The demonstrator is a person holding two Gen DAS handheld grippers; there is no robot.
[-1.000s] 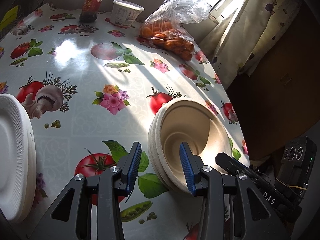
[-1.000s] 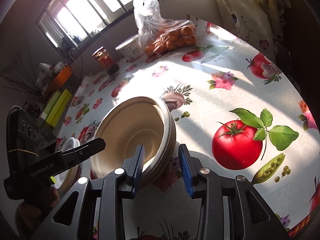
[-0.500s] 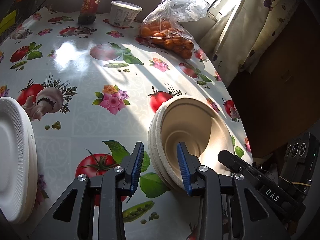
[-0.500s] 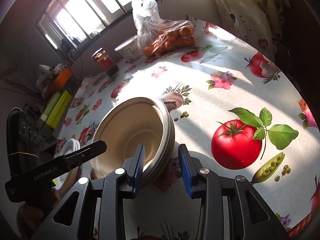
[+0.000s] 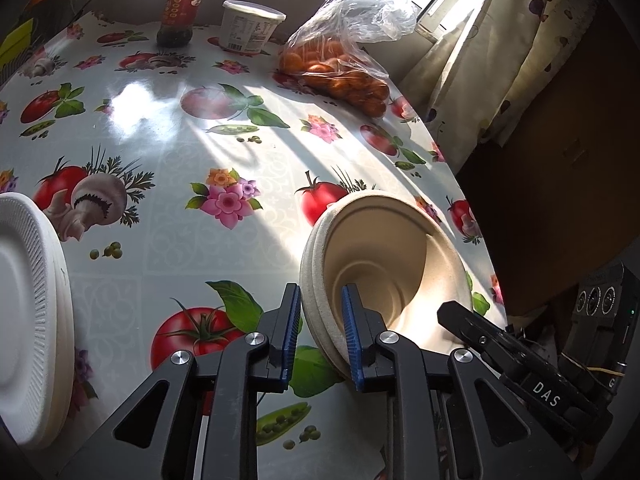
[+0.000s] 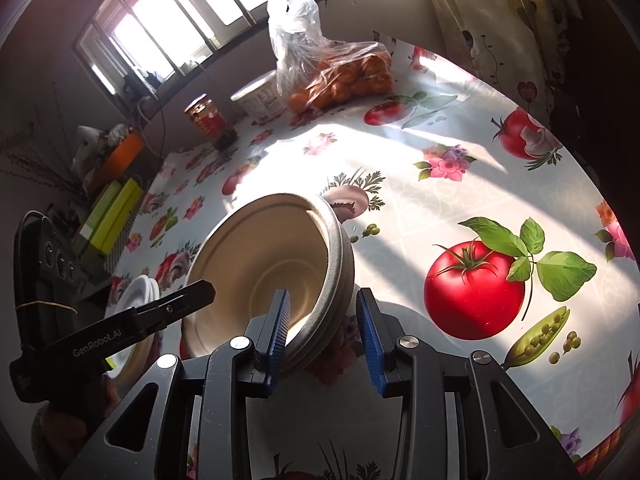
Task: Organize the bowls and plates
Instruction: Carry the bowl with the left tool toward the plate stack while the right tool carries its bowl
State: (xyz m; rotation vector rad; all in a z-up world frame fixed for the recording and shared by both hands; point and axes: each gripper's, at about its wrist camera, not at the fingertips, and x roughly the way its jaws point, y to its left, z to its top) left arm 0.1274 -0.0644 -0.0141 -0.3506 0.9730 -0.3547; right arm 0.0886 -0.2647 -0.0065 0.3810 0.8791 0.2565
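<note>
Bowl stack (image 5: 380, 264), lower right: light, crushable pulp. Left gripper (image 5: 320, 336) and right gripper (image 6: 324, 332) fingers straddle opposite rims, part-open, not clamped; pinch the rim gently.

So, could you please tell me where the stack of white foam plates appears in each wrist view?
Left wrist: the white foam plates fill the left edge, large and near.
Right wrist: the white foam plates sit small at lower left, beyond the left gripper.
Shared landmark: the stack of beige bowls.
</note>
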